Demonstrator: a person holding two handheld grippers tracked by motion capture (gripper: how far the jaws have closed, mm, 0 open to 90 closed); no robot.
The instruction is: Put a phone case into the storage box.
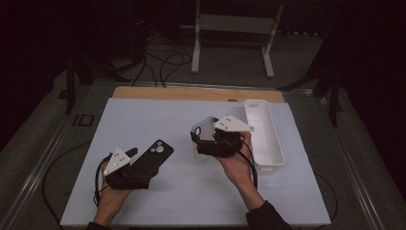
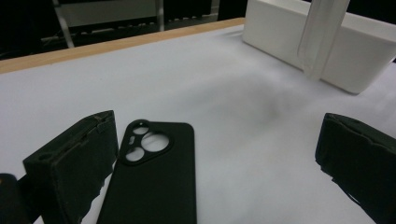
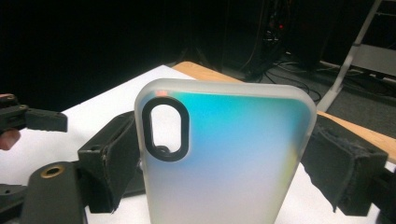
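1. The left claw (image 1: 143, 160) is lying low over the desk (image 1: 191, 201), its jaws standing wide apart.
2. The left hand (image 1: 112, 194) is cupping it from beneath.
3. The right claw (image 1: 203, 134) is being held raised, jaws pressing on a phone case (image 3: 224, 154) standing upright between them.
4. The right hand (image 1: 234, 163) is gripping its body from below.

From my seat the black phone case (image 2: 154, 177) looks like matt, smooth soft plastic or rubber, with 3 clean-edged lens holes. The clear phone case (image 3: 224, 154) is frosted, translucent plastic with a soft blue-green sheen and a glossy black ring around its camera slot. I see rough, frayed black foam on the left gripper's (image 2: 219, 163) pads. The white bin (image 1: 263, 139) is smooth plastic. The table (image 1: 158, 115) has a matt white top with a bare wooden strip (image 1: 191, 92) at its far edge.
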